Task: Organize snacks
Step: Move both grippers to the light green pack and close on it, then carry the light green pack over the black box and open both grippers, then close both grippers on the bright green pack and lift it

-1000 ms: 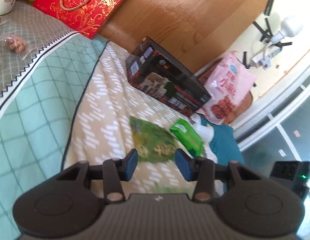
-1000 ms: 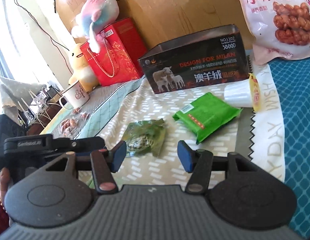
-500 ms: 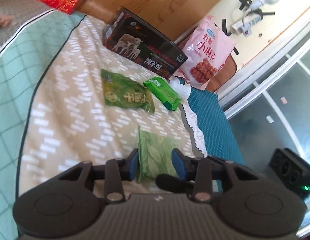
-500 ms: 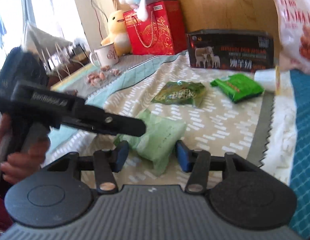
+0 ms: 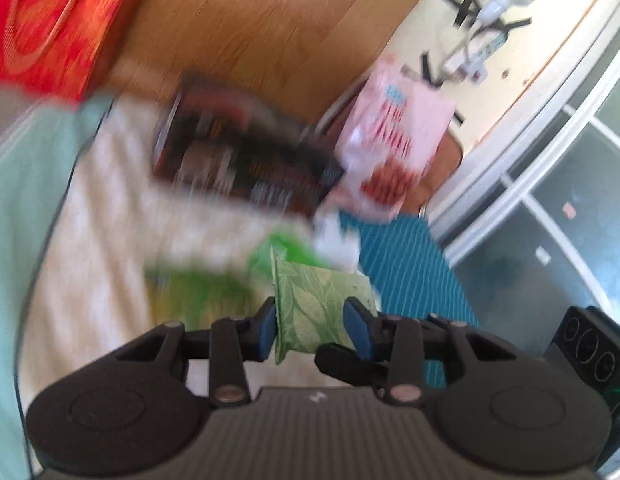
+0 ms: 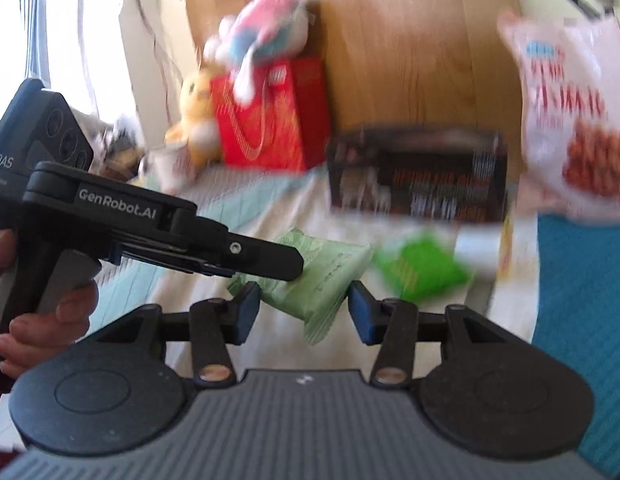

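Above the patterned cloth (image 5: 94,240): pale green leaf-print snack packet (image 5: 313,304), aloft, clamped by left gripper (image 5: 311,322); right gripper (image 6: 300,310) spread wide around it, not gripping. Step: carrying. Next: placement beside bright green packet (image 6: 419,268)

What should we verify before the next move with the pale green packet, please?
1. Left gripper closed on the pale green packet: ok, a pad on each side.
2. Right gripper open: ok, jaws wide around the packet's near end.
3. Right gripper's pads off the packet: cannot tell.
4. Packet lifted off the cloth: cannot tell, too blurred.
5. Surroundings sharp enough to pick a spot: not ok, the bright green packet and dark box are smeared.
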Tool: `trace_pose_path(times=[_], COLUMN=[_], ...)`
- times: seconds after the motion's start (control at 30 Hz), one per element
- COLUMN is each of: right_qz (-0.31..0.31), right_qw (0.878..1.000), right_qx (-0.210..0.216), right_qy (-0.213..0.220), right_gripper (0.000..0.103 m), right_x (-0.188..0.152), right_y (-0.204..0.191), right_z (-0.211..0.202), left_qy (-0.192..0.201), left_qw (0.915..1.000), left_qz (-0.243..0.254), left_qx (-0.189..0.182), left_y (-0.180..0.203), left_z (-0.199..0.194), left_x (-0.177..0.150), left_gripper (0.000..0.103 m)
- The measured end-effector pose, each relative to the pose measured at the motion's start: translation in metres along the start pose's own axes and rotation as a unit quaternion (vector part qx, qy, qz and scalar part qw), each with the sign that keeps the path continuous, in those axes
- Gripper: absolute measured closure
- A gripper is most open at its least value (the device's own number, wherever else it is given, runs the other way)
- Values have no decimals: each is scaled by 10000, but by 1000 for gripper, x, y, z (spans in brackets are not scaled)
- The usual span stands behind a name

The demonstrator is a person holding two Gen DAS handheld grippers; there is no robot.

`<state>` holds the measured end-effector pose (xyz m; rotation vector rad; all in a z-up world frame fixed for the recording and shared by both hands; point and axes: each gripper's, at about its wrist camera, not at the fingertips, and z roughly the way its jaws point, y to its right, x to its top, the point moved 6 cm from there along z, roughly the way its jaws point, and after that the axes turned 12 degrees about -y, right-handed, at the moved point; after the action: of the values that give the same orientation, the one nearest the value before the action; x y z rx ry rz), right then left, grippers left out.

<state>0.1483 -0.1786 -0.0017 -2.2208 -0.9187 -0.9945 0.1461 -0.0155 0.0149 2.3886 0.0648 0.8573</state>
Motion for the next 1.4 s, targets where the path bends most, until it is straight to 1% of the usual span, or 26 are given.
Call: trace_pose_path(times=[0.07, 0.17, 0.23, 0.27, 0.33, 0.43, 0.53, 0.6, 0.63, 0.67, 0.73, 0.8, 0.83, 0.87, 0.93, 1.0, 1.03, 1.07, 1.17, 1.23, 1.27, 1.3, 1.37, 1.4], right_qz=[-3, -19, -31, -40, 13, -18, -59, -13, 54, 120, 317, 535, 748, 955, 1524, 1867, 1951, 2026, 2232, 2214, 2140, 2053, 1718, 1484], right_qw=[9996, 9976, 9962, 9958, 9959, 9958, 9943, 9923, 9914, 9915, 9915, 9898, 9886, 9878, 9846, 9813, 9799, 9785, 9739, 9745, 9763, 9783, 9846, 9880], right_qx=[-41, -218, -385, -462, -592, -838, -1063, -1235, -1298, -1272, -1196, -1144, -1063, -937, -472, 114, 289, 355, 413, 309, 203, 95, -94, -247], right_qy=[285, 656, 785, 792, 678, 360, 80, 87, 154, 229, 409, 655, 763, 793, 719, 443, 305, 177, -88, -208, -249, -271, -301, -338], right_gripper=[52, 52, 52, 51, 51, 51, 46, 30, 30, 30, 30, 30, 30, 31, 35, 38, 39, 39, 37, 37, 34, 28, 21, 20], right_x=[33, 90, 125, 135, 148, 143, 130, 125, 122, 120, 117, 113, 108, 102, 82, 58, 47, 34, 7, -3, -2, -2, 3, 6], right_y=[12, 32, 51, 59, 80, 102, 114, 121, 124, 125, 126, 128, 130, 133, 136, 131, 124, 119, 106, 100, 97, 94, 85, 80], right_z=[-2, -1, 6, 12, 32, 67, 94, 102, 102, 101, 90, 70, 57, 49, 30, 20, 17, 15, 16, 20, 19, 22, 31, 38], left_qy=[190, 436, 499, 487, 381, 152, -3, -126, -134, -114, 54, 302, 398, 468, 528, 388, 297, 202, -39, -119, -171, -155, -59, 4], left_qw=[9997, 9980, 9975, 9978, 9988, 9988, 9982, 9976, 9976, 9979, 9986, 9987, 9984, 9980, 9972, 9975, 9974, 9970, 9936, 9917, 9914, 9912, 9903, 9895], left_qz=[140, 419, 436, 358, 76, -202, -424, -568, -566, -517, -408, -400, -399, -393, -378, -397, -432, -497, -800, -949, -998, -1041, -1135, -1202], left_qx=[23, 188, 259, 271, 292, 420, 435, 375, 366, 378, 327, 85, -49, -164, -376, -447, -489, -550, -794, -856, -825, -801, -802, -807], left_y=[9, 26, 29, 26, 14, -8, -30, -39, -41, -41, -38, -35, -34, -33, -32, -37, -39, -43, -52, -56, -59, -63, -70, -72], left_z=[-4, -1, 12, 22, 50, 93, 120, 130, 130, 129, 115, 92, 81, 69, 47, 35, 31, 28, 21, 21, 23, 24, 21, 20], left_x=[42, 111, 148, 163, 183, 186, 180, 176, 174, 172, 170, 165, 158, 149, 122, 88, 70, 53, 2, -23, -32, -39, -41, -40], left_gripper=[68, 68, 68, 68, 68, 68, 67, 67, 67, 65, 63, 63, 63, 63, 63, 63, 63, 64, 64, 64, 67, 76, 79, 79])
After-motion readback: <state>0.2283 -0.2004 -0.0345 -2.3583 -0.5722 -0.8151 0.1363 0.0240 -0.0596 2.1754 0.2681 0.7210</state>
